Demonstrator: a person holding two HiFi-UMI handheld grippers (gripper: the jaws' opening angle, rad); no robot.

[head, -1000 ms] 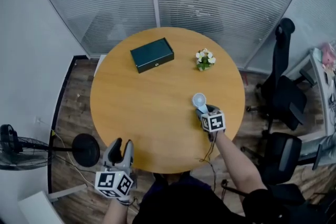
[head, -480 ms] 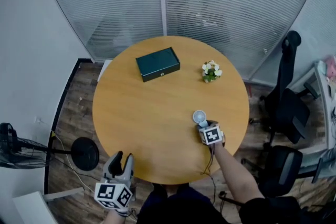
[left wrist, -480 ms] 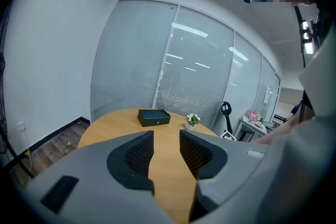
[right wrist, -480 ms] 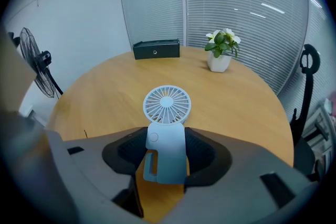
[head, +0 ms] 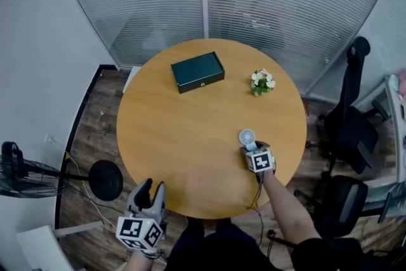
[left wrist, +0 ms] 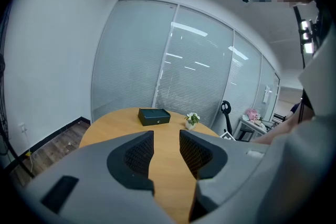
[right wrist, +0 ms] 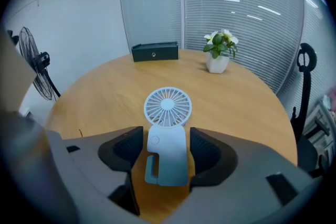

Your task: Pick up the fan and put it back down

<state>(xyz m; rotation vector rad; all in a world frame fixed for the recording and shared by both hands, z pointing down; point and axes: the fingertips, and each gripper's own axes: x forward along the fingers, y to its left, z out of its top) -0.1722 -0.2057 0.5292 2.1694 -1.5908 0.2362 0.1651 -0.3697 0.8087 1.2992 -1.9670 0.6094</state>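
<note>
Since the fan (right wrist: 167,131) rests on the table (head: 184,136) near its near-right edge, with its handle between the jaws of our right gripper (right wrist: 165,150), which have just been opening and stand wide with neither pad seeming to press it, we judge the step in hand to be the release. To do it well we should draw that gripper straight back along the handle so no pad nudges the fan. Our left gripper (left wrist: 167,147), jaws parted on nothing, hovers off the table's near-left edge, well apart from the dark box (head: 197,72) and potted flowers (head: 262,82) on the table's far side.
</note>
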